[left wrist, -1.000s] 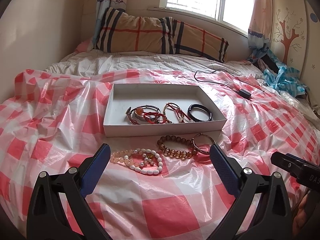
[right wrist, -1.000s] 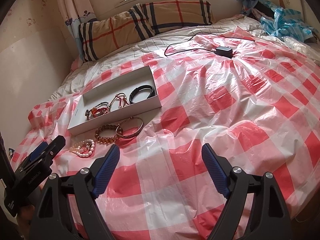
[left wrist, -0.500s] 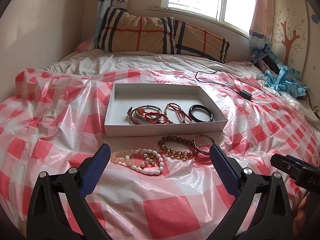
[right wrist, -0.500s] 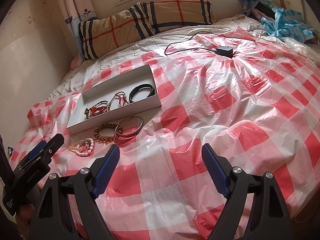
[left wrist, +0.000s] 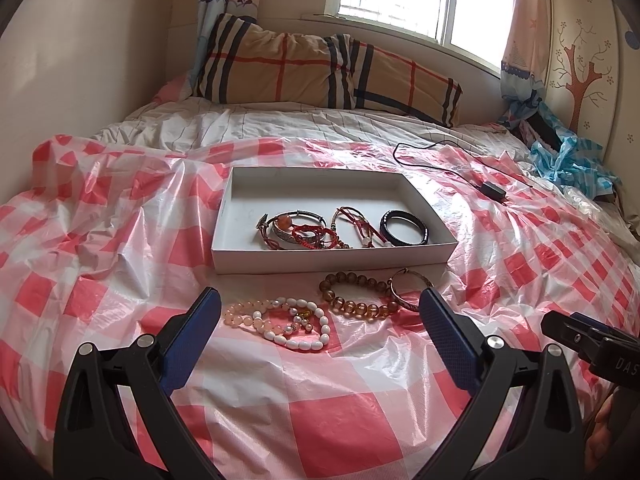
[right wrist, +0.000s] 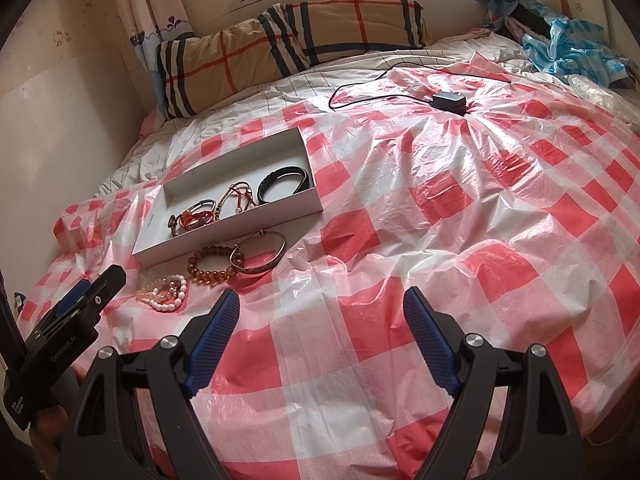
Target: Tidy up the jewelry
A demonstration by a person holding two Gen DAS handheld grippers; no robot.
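Observation:
A shallow white box (left wrist: 332, 256) (right wrist: 158, 246) lies on the red-checked plastic sheet and holds a black bangle (left wrist: 404, 227) (right wrist: 283, 182), red cord bracelets (left wrist: 352, 226) and a silver one (left wrist: 286, 226). In front of the box lie a pink and white bead bracelet pile (left wrist: 280, 322) (right wrist: 164, 294), an amber bead bracelet (left wrist: 354, 296) (right wrist: 212, 264) and a metal bangle (left wrist: 412, 284) (right wrist: 260, 256). My left gripper (left wrist: 320, 316) hovers open just short of the bead pile. Over bare sheet to the right, my right gripper (right wrist: 320, 316) is open and holds nothing.
A plaid pillow (left wrist: 320, 72) lies at the head of the bed under the window. A black charger with its cable (left wrist: 492, 190) (right wrist: 450, 101) rests on the sheet beyond the box. Blue crumpled plastic (left wrist: 568, 160) sits at the far right.

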